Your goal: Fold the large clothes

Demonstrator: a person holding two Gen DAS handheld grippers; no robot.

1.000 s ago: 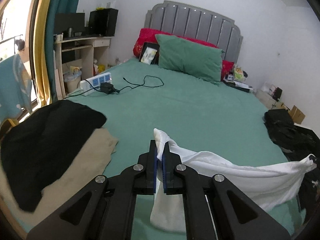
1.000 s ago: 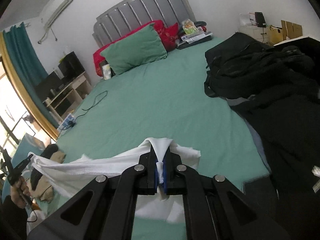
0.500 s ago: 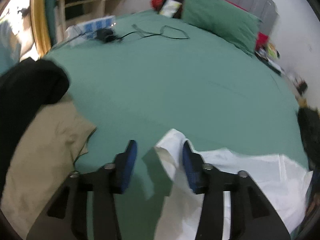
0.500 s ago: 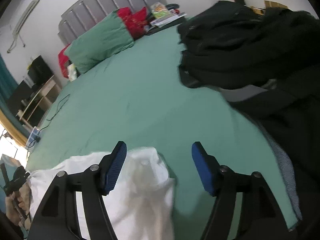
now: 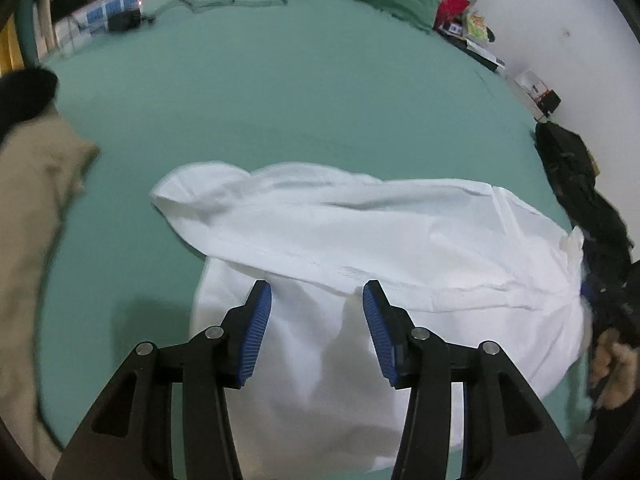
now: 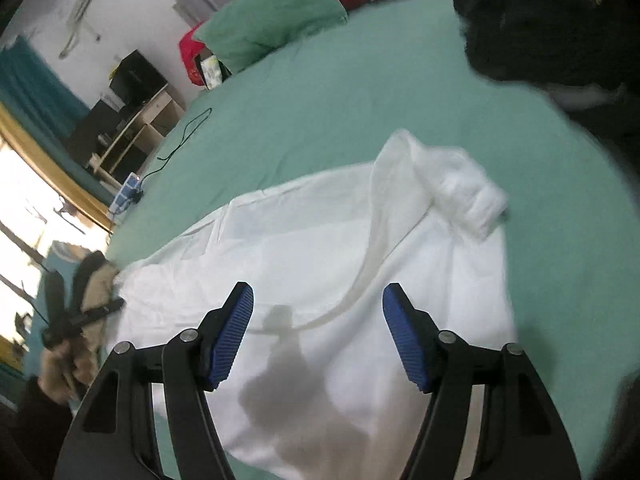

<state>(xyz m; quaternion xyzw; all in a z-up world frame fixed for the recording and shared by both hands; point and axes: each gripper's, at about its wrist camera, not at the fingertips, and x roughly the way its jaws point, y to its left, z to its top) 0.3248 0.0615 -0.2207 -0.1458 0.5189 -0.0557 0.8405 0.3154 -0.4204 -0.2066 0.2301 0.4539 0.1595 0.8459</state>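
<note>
A large white garment [image 5: 360, 240] lies spread and rumpled on the green bed sheet [image 5: 280, 80]. My left gripper [image 5: 316, 300] hangs open just above its near-left part, with nothing pinched between the blue pads. In the right wrist view the same white garment [image 6: 320, 240] shows a bunched collar or cuff at its far right. My right gripper [image 6: 319, 296] hovers over it with jaws wide but closing, only flat cloth below them and nothing gripped. The person's left hand [image 6: 64, 332] with its gripper shows at the garment's left edge.
A pile of black clothes [image 5: 580, 184] lies on the bed's right side, also black clothes [image 6: 540, 28]. Beige and black clothing [image 5: 32, 200] lies at the left. A green pillow [image 6: 272, 24], a power strip [image 5: 112, 12] with cable and a desk [image 6: 132, 120] are farther off.
Both grippers, shut on the white garment a second ago, have opened and let it go. Both hands came down and tilted toward the bed. The garment now lies on the sheet.
</note>
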